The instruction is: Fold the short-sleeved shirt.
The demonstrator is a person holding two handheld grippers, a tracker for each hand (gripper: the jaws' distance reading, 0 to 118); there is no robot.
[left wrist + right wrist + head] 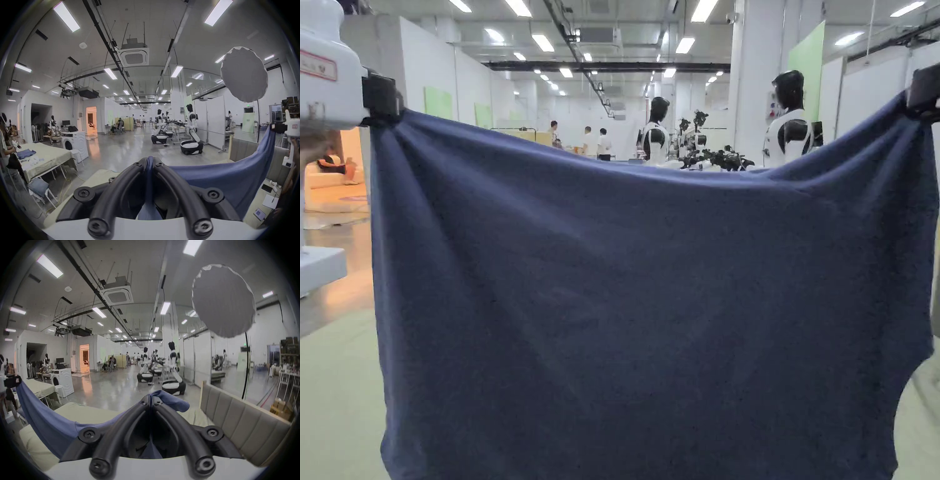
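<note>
A navy short-sleeved shirt (pixel 650 300) hangs spread like a curtain in the air across most of the head view, stretched between two hand-held grippers, its top edge sagging in the middle and its lower part dropping out of frame. Behind it runs a long hall with a polished grey floor (pixel 116 149) and strip lights on the ceiling. Below the cloth, in the right gripper view, lies a bed with a pale sheet (pixel 90 413) and a padded beige headboard (pixel 240 417). A round white diffuser (pixel 243 74) stands on a pole at the right. Black-and-white humanoid robots (pixel 192 129) on wheeled bases line the middle of the hall, and a white washing machine (pixel 76 144) sits at the left beside a table with folded clothes. The left gripper (pixel 150 160) has its black jaws pressed together on one top corner of the shirt. The right gripper (pixel 151 398) pinches the opposite corner, with a tuft of blue cloth bunching out past its tips.
</note>
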